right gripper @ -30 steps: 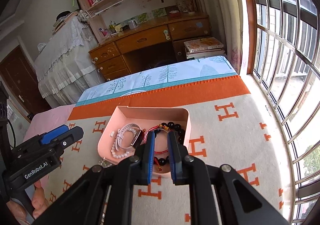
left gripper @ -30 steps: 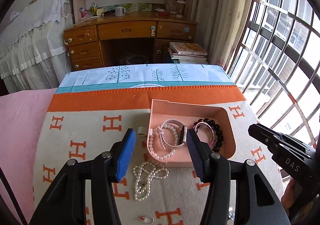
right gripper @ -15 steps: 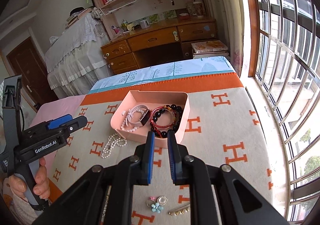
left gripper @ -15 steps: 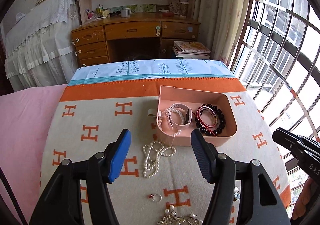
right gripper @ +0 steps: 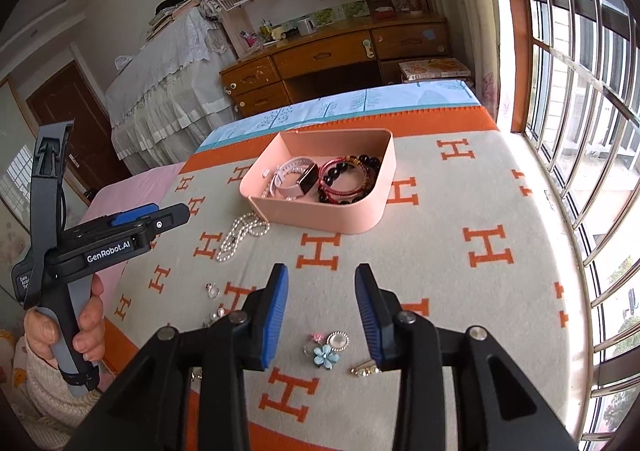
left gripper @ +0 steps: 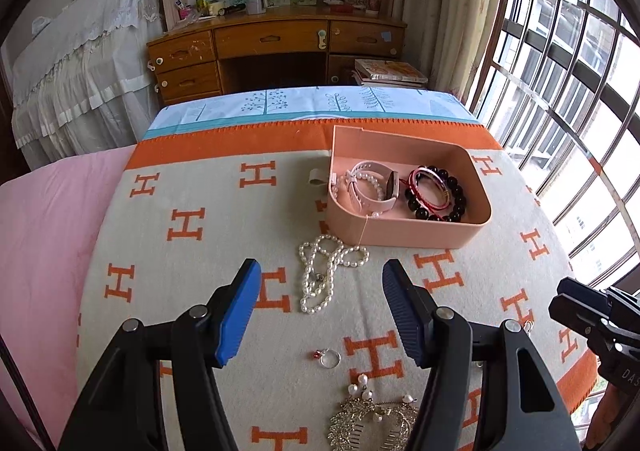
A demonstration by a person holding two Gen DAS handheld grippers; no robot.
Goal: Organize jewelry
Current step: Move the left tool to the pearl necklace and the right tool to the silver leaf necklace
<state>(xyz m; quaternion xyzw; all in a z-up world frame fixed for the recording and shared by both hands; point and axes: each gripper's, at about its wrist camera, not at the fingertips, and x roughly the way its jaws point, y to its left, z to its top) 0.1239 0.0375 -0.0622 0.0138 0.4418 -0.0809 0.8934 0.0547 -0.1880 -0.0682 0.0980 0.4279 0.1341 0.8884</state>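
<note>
- Left gripper [left gripper: 320, 291] is spread wide with nothing between the blue pads, hanging above the orange-H blanket [left gripper: 192, 219].
- Right gripper [right gripper: 321, 291] has its jaws apart too, nothing in them, hovering over the near end of the blanket.
- Pink tray [left gripper: 404, 229] sits toward the far side of the blanket. Inside there's a pale pink watch [left gripper: 376, 187] on the left and a dark bead bracelet [left gripper: 452, 203] with red cord loops on the right.
- Pearl necklace [left gripper: 324, 271] is in a loose heap on the blanket just in front of the tray's near left corner, pretty much between the left pads from that camera.
- Closer in: a small ring with a red stone [left gripper: 328, 358] and a gold comb with pearls [left gripper: 372, 419].
- Under the right gripper: a blue flower piece [right gripper: 325, 355], a round silver piece [right gripper: 338, 339] touching it, and a small gold clip [right gripper: 365, 369] just beside.
</note>
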